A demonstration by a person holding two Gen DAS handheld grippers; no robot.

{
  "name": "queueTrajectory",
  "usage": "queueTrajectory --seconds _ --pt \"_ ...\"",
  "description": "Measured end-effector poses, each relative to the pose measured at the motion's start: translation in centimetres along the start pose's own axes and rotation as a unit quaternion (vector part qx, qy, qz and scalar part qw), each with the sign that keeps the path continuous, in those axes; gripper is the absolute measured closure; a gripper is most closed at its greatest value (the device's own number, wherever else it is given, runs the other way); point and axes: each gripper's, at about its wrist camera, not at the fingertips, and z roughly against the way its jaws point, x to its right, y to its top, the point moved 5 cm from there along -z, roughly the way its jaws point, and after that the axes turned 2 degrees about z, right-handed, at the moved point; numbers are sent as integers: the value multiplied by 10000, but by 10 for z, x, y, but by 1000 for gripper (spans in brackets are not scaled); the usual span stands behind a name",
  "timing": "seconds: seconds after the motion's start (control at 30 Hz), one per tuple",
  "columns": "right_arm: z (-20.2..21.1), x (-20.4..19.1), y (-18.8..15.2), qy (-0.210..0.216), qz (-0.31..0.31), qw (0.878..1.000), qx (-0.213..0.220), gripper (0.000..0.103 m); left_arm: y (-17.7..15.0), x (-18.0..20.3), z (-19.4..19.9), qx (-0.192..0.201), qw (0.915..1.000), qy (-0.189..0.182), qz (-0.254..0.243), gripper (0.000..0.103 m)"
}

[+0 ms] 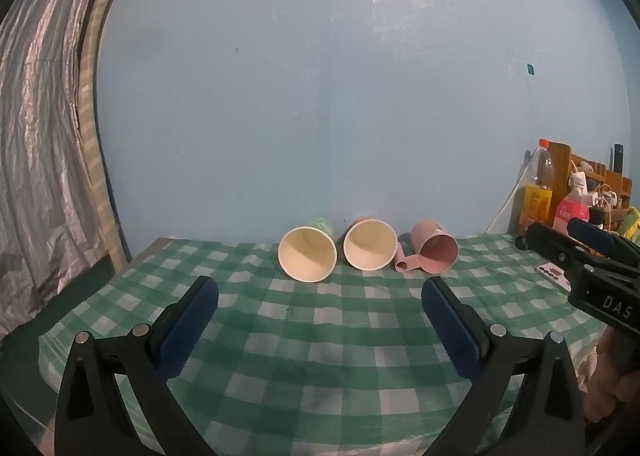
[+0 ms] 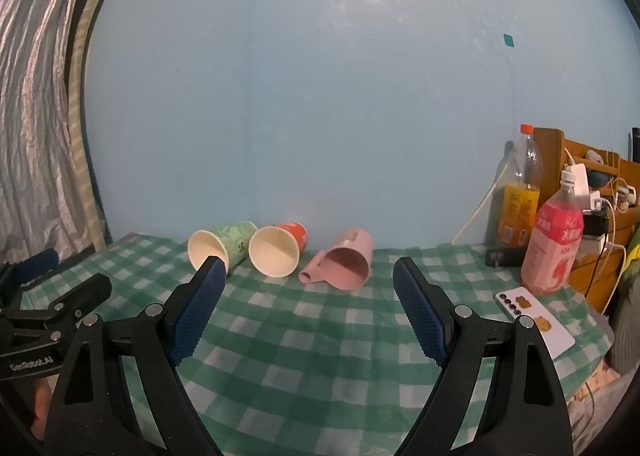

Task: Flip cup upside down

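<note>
Three cups lain on sides at back of counter [image 1: 320, 336], mouths toward cameras: green paper cup [image 1: 307, 254], red paper cup [image 1: 370, 244] just beside it, pink handled mug [image 1: 435, 252] near wall. Left gripper [image 1: 320, 320] and right gripper [image 2: 308, 308] held well short of cups, jaws wide apart, nothing gripped. Risks judged: thin paper wall crushed by hard clamp; neighbouring cup nudged, rolled; phone [image 2: 536, 322] and bottles [image 2: 554, 244] struck on swing.
</note>
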Motion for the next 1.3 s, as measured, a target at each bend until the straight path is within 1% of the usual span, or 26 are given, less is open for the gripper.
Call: queueTrajectory --seconds 1.3 --pt "-1 -2 0 25 48 9999 -103 18 -3 -1 -4 -185 9998 -108 -36 0"
